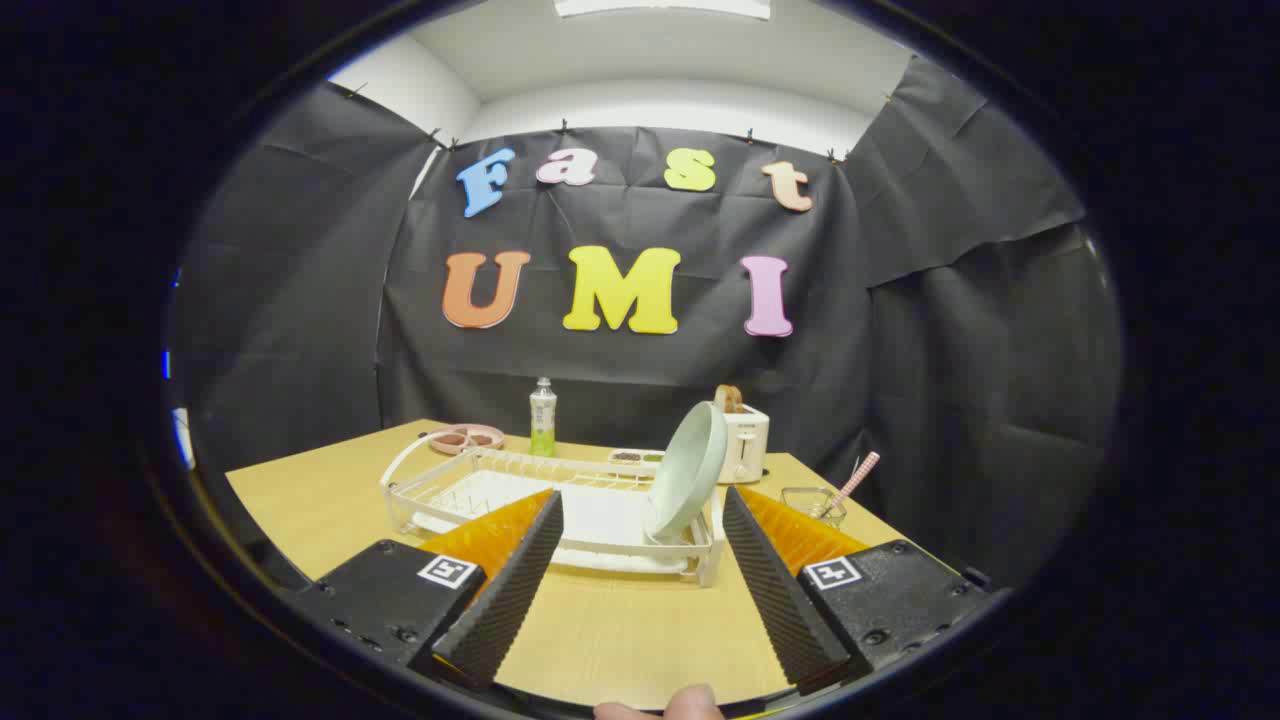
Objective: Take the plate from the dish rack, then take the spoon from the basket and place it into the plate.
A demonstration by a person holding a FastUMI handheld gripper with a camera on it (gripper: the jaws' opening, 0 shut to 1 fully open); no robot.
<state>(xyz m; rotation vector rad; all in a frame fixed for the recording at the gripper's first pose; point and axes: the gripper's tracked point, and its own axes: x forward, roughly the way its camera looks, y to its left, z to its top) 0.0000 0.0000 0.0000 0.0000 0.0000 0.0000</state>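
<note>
step 1: approach to plate (690,468) in dish rack (560,500).
gripper (640,570) spread, empty; plate just ahead, toward right finger; advance, pinch rim.

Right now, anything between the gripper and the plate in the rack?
Only bare table, then the dish rack's near rim, in the gripper view. The open gripper holds nothing; the plate stands tilted ahead.

Wooden table (330,500) carries dish rack (520,495), toaster (747,443), bottle (542,418).

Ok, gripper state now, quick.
Gripper: open, holding nothing, fingers spread over the bare table, short of the dish rack and plate.
</note>
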